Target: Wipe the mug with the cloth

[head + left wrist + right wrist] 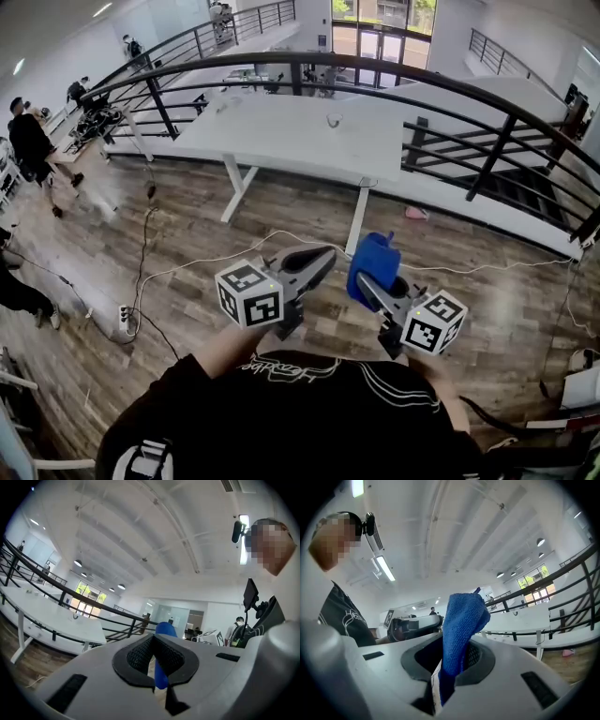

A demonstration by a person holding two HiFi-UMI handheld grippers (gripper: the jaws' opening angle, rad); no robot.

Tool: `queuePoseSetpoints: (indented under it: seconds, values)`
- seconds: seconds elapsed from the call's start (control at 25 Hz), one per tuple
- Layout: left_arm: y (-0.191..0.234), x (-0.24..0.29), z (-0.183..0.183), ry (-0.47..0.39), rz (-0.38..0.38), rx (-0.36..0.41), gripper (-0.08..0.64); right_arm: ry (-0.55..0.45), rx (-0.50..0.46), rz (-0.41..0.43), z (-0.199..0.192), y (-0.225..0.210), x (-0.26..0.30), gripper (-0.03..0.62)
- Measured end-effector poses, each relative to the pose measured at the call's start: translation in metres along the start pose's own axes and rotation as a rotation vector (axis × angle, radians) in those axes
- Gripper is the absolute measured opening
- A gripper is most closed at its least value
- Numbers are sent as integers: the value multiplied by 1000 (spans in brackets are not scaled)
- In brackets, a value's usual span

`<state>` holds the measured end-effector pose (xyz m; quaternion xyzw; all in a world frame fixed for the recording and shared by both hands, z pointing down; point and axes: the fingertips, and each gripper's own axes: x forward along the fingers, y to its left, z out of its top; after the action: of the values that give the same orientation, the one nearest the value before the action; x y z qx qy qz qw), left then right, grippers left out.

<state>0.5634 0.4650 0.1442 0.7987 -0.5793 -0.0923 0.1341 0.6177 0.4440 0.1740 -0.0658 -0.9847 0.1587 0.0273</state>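
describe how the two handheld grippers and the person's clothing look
Both the left gripper and right gripper have pale grey shells with black ribbed pads. Each carries a white cube with black square markers. The person wears a black top with white line print.

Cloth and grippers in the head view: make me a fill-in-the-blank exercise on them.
1. Of the left gripper and the right gripper, the one clamping the blue cloth is the ____.
2. The left gripper's jaws are ____, with nothing between them.
3. Beyond the black railing stands a table whose top is ____.
Missing words: right; shut; white.
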Motion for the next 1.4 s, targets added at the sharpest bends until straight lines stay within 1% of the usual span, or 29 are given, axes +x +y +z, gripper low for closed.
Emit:
queuePoseSetpoints:
  seconds: [0.16,0.32,0.44,0.6,0.84,0.96,1.08,1.24,1.32,1.4]
  values:
    - [-10,-7,-5,9,1,2,6,2,15,10,-6,9,-4,54]
    - [-17,-14,-4,12,12,7,6,-7,38,41,-5,18,-4,54]
    - [-17,-22,-1,18,22,13,6,1,39,63,-4,26,1,54]
    - [-19,-26,5,20,23,22,6,-15,34,71,0,32,4,54]
    - [-7,-20,1,44,17,24,6,-10,52,61,-1,18,9,54]
    - [9,-22,2,45,29,15,6,-16,57,49,0,8,18,54]
    - [34,-20,-2,45,37,-5,6,-2,61,37,-9,-6,34,54]
    - [69,-5,-10,53,21,-24,6,5,87,5,-20,-32,55,54]
    - [91,3,-10,52,8,-36,6,18,101,-13,-27,-48,73,54]
    - [124,8,-9,53,5,-51,6,32,115,-33,-31,-69,99,54]
